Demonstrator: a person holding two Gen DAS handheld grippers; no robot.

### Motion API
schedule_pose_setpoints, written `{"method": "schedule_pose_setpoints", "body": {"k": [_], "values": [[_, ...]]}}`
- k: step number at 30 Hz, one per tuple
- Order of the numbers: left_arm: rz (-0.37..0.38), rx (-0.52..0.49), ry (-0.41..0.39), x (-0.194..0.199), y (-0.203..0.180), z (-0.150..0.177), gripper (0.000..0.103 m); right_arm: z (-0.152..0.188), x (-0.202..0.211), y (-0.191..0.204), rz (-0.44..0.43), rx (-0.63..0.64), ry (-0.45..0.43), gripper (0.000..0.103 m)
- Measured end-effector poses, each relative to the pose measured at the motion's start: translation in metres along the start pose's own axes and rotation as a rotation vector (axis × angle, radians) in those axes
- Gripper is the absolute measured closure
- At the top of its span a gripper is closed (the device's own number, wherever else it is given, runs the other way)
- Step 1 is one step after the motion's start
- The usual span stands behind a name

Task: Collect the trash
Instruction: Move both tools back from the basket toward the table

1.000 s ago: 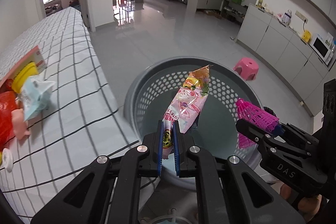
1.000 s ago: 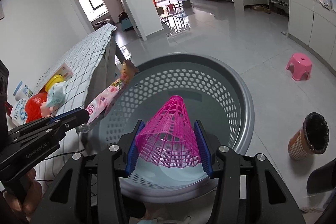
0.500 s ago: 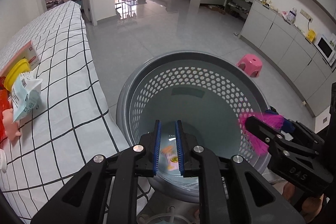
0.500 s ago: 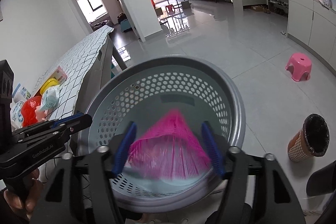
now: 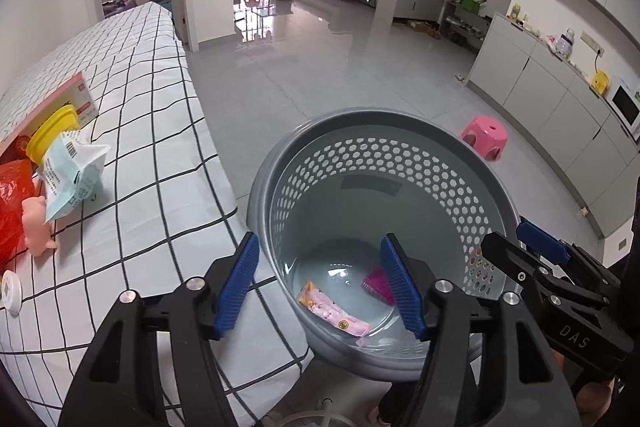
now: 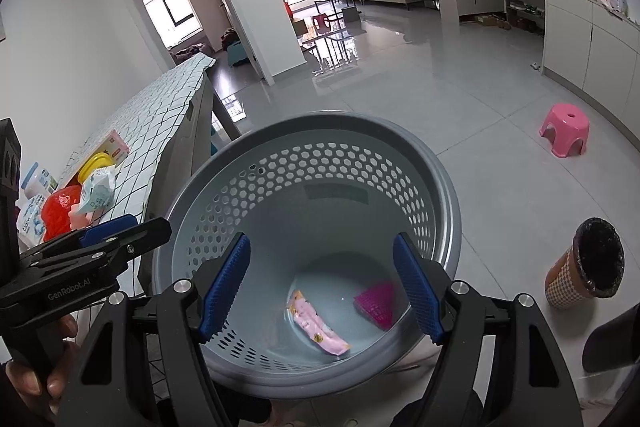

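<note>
While both grippers hang over the grey perforated basket (image 6: 436, 195), the pink snack wrapper (image 6: 318, 327) and the magenta mesh cone (image 6: 376, 303) lie apart on its pale floor, the wrapper flat and glossy, the cone on its side to the right. The left gripper (image 5: 320, 285) has just been opening and its fingers (image 5: 236, 287) stand released with nothing between them; the right gripper (image 6: 320, 287) has likewise spread, empty. Left of the basket, nearly touching its rim, runs the edge of the checked counter (image 5: 160, 155), carrying more litter at far left. Right of the basket, bare floor tiles (image 6: 480, 131) reach a pink stool (image 6: 565, 129) and a lined bin (image 6: 588, 263).
</note>
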State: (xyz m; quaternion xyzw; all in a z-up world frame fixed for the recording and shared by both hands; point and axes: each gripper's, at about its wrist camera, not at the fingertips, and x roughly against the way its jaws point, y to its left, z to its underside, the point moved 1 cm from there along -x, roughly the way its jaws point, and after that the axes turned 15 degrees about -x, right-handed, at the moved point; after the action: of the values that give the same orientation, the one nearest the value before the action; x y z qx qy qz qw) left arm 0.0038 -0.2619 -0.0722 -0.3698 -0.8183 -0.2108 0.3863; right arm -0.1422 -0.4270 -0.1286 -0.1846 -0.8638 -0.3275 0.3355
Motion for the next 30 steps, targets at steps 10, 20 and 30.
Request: {"method": "schedule_pose_setpoints", "body": {"k": [10,20,30], "values": [[-0.042,0.024,-0.039,0.018,0.014,0.003,0.022,-0.001,-0.002,0.010,-0.008,0.008,0.003,0.032],[-0.063,0.048,-0.080,0.053,0.038,0.013,0.018,-0.002,0.015,0.040,-0.043,0.014,-0.040,0.032],[-0.169,0.113,-0.096,0.094,0.088,0.041,0.018,0.018,0.011,0.097,-0.119,0.097,-0.008,0.032]]}}
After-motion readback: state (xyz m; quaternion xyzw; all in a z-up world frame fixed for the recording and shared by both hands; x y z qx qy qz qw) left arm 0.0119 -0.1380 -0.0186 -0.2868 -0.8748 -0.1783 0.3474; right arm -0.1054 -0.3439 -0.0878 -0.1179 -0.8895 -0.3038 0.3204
